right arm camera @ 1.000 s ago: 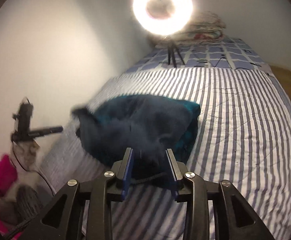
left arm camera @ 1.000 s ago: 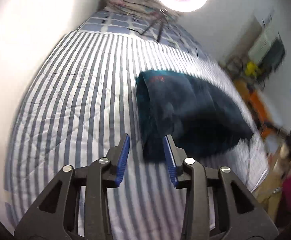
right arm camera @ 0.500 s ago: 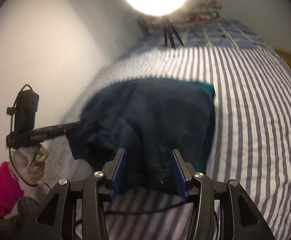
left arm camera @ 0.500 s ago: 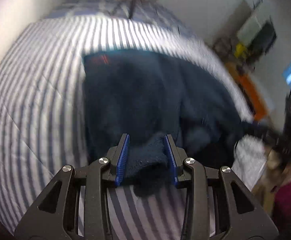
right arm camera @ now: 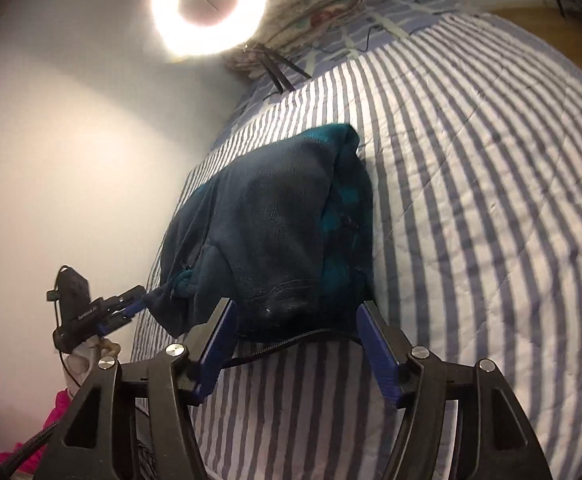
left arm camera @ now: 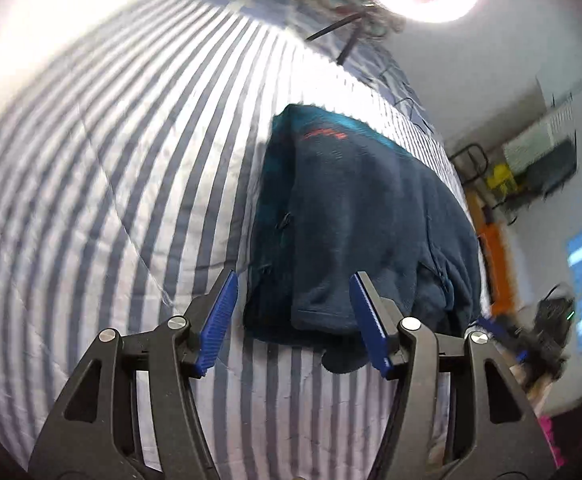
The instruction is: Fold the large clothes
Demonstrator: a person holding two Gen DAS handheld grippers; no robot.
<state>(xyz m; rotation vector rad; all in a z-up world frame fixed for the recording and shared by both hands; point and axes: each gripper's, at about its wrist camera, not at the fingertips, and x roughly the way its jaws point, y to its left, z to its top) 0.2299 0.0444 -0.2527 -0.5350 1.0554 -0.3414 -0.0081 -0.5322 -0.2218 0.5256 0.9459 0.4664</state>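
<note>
Both grippers, left [left arm camera: 293,316] and right [right arm camera: 295,340], are opening, clamping nothing; the bulky folded fleece [left arm camera: 363,232] may slump off the bed's edge [right arm camera: 159,264].

I was working in a bedroom: a bed with a striped quilt [right arm camera: 471,200], piled bedding [right arm camera: 311,4], and a ring light [right arm camera: 209,4].

Dark-blue garment [left arm camera: 355,220], blue-striped white bedspread [left arm camera: 131,160]

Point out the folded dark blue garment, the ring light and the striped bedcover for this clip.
dark blue garment [left arm camera: 355,232], left wrist view, middle of its top layer.
ring light [right arm camera: 209,4], right wrist view, on the glowing ring's lower left.
striped bedcover [right arm camera: 491,200], right wrist view, bare stripes right of the garment.
</note>
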